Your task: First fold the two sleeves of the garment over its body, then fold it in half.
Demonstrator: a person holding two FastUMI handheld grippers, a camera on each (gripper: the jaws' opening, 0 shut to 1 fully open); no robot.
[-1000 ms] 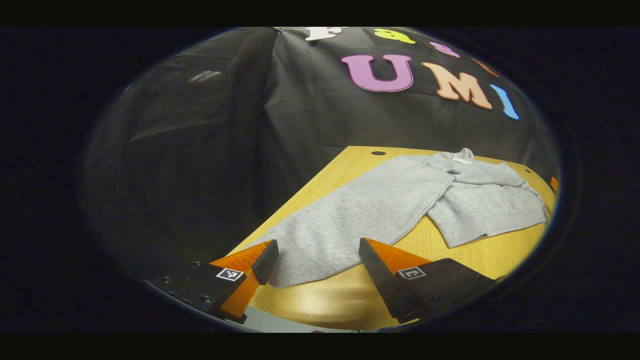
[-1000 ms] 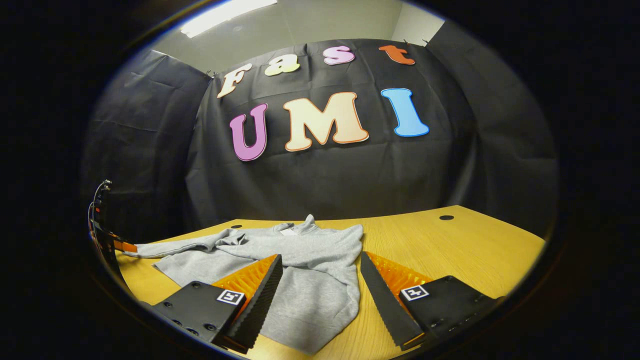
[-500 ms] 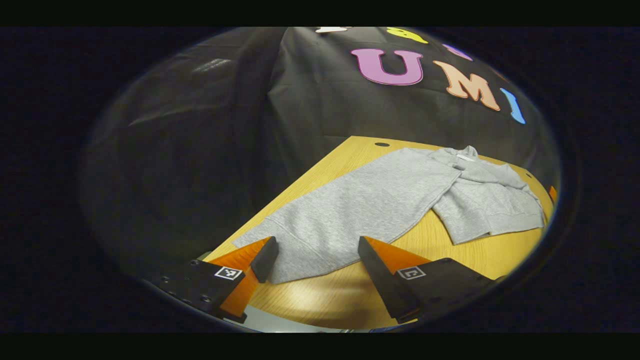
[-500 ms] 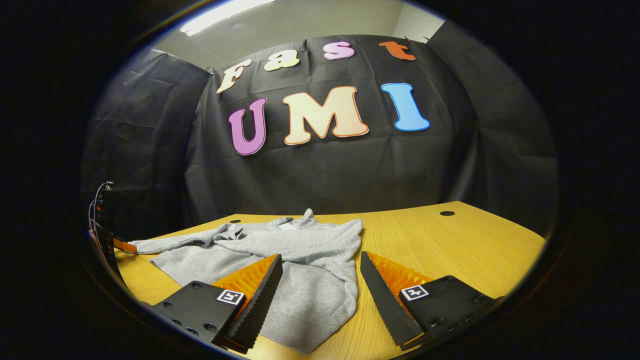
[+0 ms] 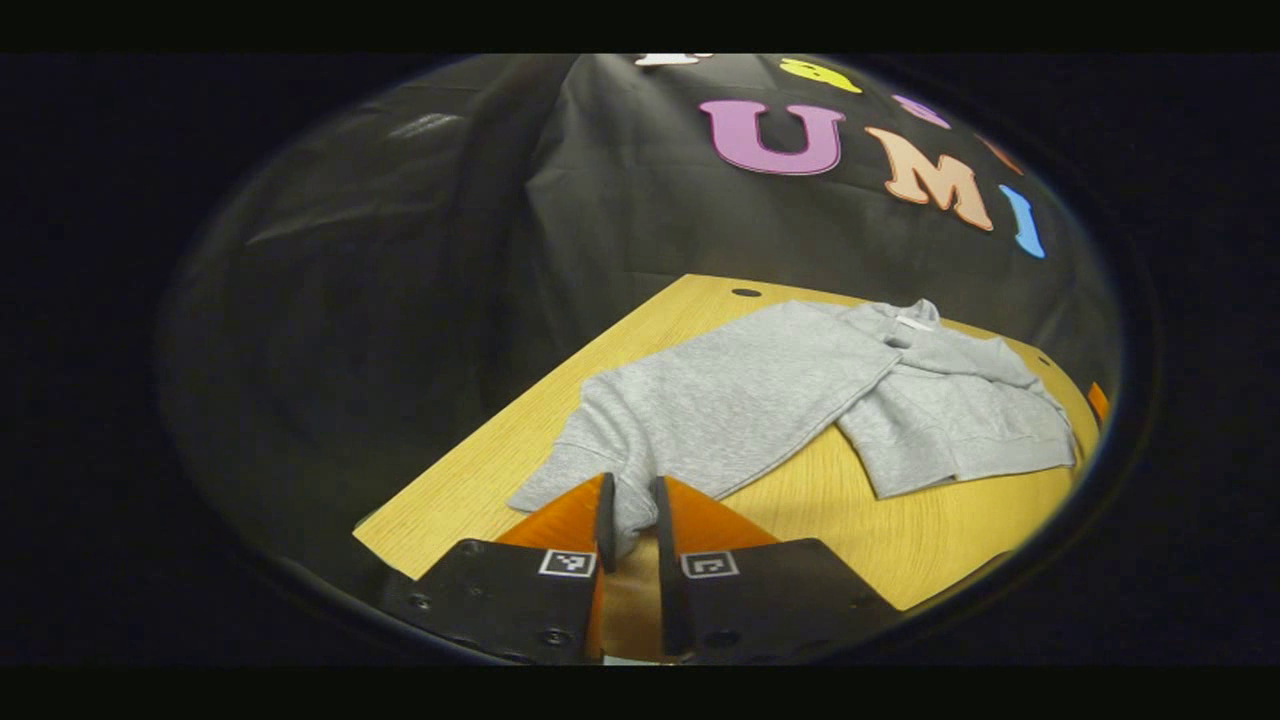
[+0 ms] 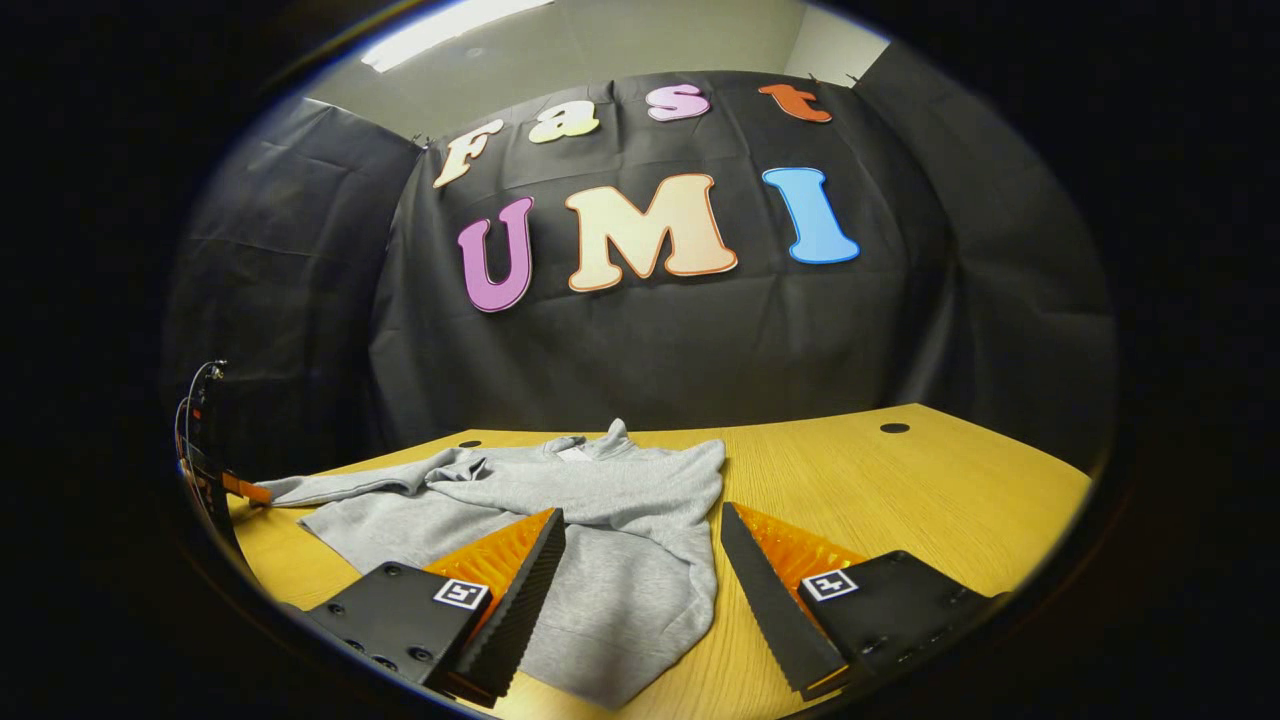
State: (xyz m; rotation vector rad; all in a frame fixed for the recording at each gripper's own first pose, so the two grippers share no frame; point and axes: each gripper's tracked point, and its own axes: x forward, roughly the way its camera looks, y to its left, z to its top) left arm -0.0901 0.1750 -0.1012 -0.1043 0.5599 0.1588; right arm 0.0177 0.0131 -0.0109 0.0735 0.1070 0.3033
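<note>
A grey sweatshirt point(image 5: 950, 420) lies on the wooden table point(image 5: 960, 530). One long sleeve point(image 5: 720, 400) stretches from its shoulder toward me in the left gripper view. My left gripper point(image 5: 632, 482) is shut on that sleeve's cuff, which bunches between the fingers. In the right gripper view the sweatshirt point(image 6: 600, 490) lies ahead, with its other sleeve point(image 6: 690, 540) folded over the body. My right gripper point(image 6: 641, 510) hovers open above the sweatshirt's near edge, holding nothing. The left gripper point(image 6: 215, 485) appears at the far left, at the end of the stretched sleeve point(image 6: 340, 487).
The table point(image 6: 900, 480) has a small round cable hole point(image 6: 893, 428) at the back right and another point(image 5: 746, 293) near the far corner. Bare wood lies to the right of the sweatshirt. Black cloth walls close off the back and sides.
My left gripper has gone from open around the sleeve's cuff to shut on it, and the cuff has bunched up. The right gripper has hardly moved and stays open.
</note>
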